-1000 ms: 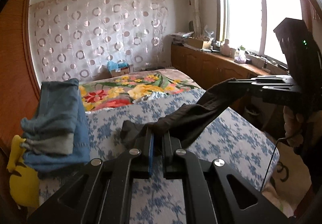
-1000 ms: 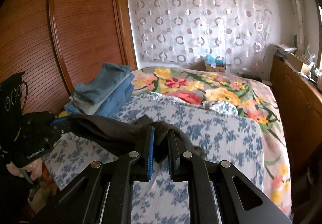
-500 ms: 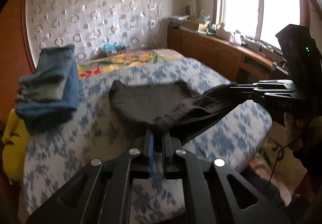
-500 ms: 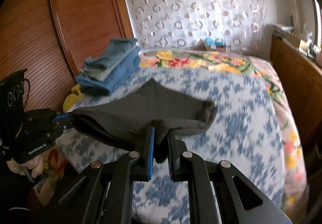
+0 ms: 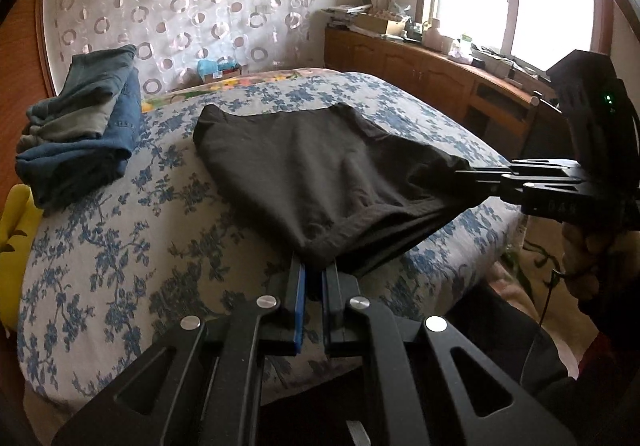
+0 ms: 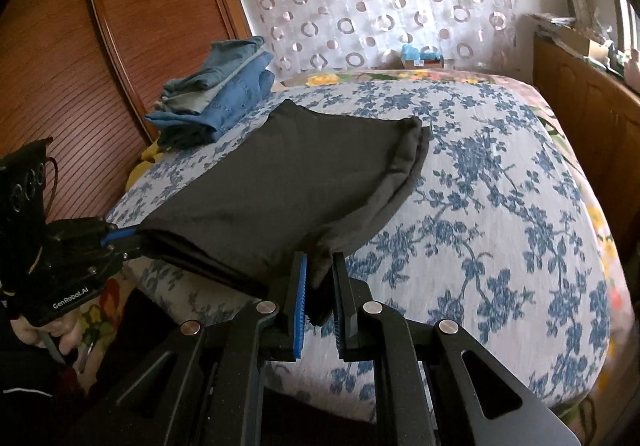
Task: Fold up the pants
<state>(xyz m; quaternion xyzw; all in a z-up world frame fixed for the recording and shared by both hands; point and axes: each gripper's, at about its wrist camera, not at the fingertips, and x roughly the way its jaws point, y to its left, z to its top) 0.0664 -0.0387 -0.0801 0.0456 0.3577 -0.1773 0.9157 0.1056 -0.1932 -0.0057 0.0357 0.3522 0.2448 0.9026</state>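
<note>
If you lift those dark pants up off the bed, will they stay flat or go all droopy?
Probably droopy: the dark pants already sag between the left gripper and right gripper. Likely light too, since small pinches hold them.

Pants: matt dark cloth, soft, fine weave. Bed cover: printed woven cotton, slightly rough. Denim stack: coarse blue cloth. Tongs: matt black plastic, shiny metal rivets. Wardrobe: glossy ribbed wood.
</note>
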